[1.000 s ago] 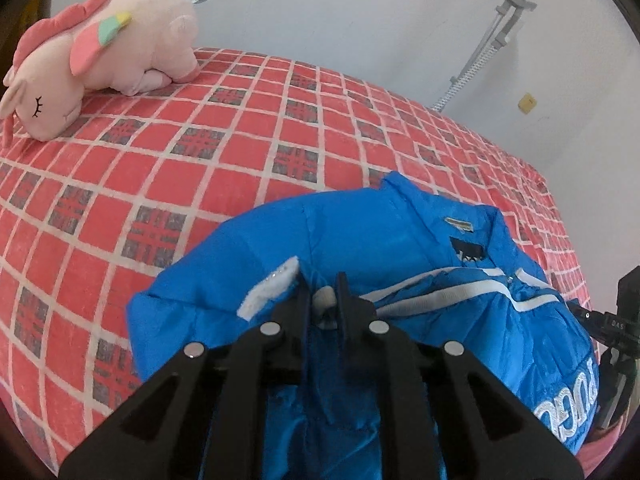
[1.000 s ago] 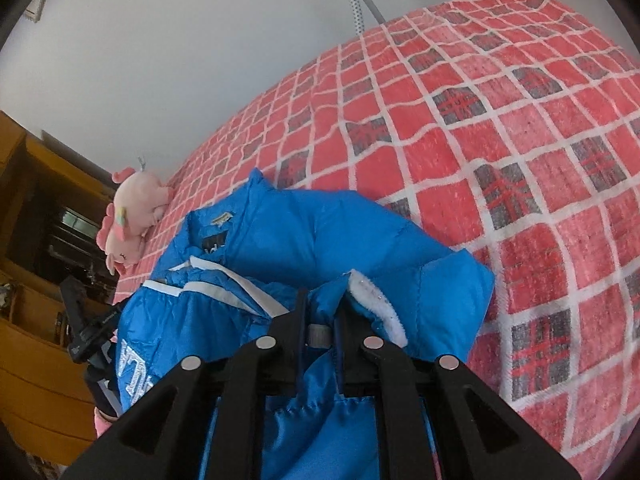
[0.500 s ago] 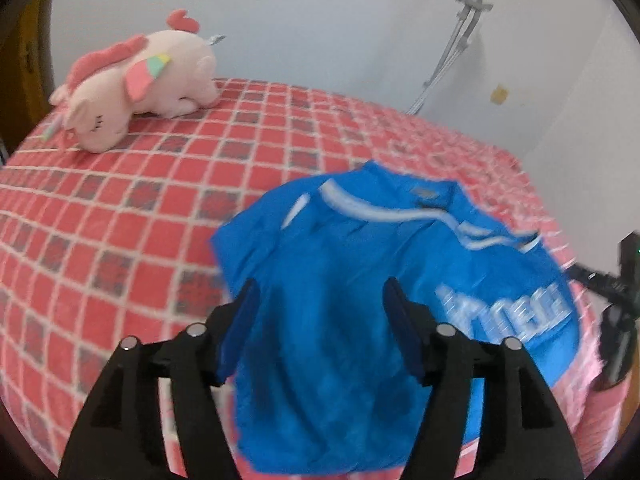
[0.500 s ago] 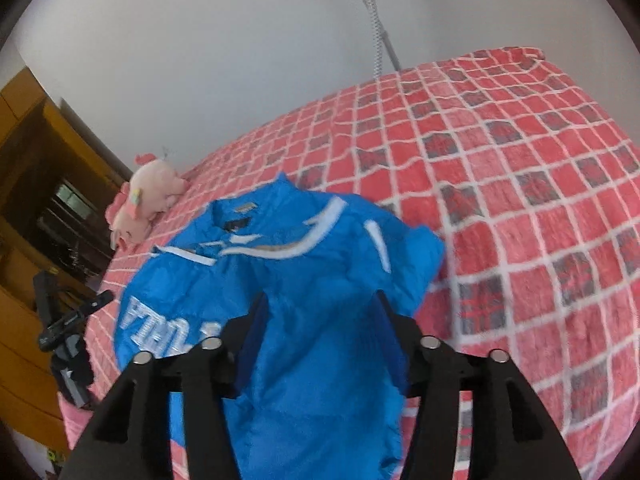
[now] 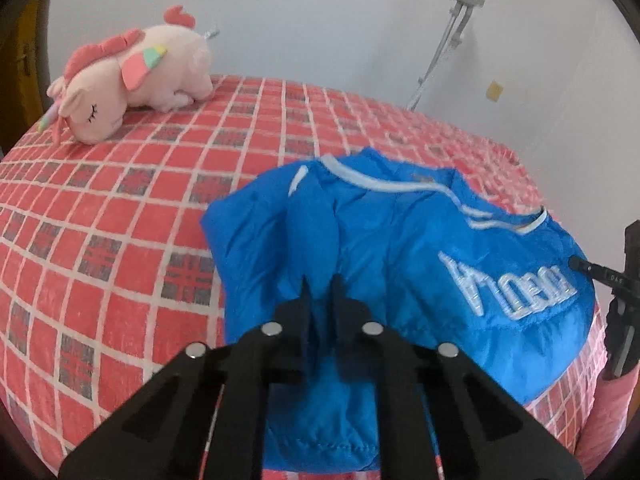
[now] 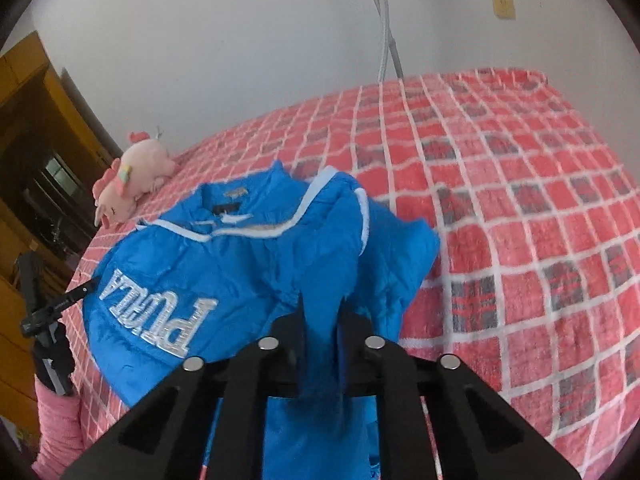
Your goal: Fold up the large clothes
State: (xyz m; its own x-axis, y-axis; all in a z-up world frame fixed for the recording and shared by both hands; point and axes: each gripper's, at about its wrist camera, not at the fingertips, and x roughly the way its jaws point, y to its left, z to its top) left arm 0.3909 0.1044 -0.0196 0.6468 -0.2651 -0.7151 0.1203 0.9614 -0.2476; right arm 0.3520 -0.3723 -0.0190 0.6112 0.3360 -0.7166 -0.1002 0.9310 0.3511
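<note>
Both grippers pinch blue jacket (image 6: 248, 264) lettered "PUMA".

- pink plush unicorn (image 5: 132, 80) lying on the bed (image 5: 120, 208), which has a red checked cover
- metal stand (image 5: 448, 36) leaning against the white wall
- wooden cabinet (image 6: 36, 128)

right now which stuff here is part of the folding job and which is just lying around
Part of the job:
- blue jacket
- left tool, shut on the jacket
- right tool, shut on the jacket

Just lying about:
- pink plush toy on the red checked blanket
- metal stand by the wall
</note>
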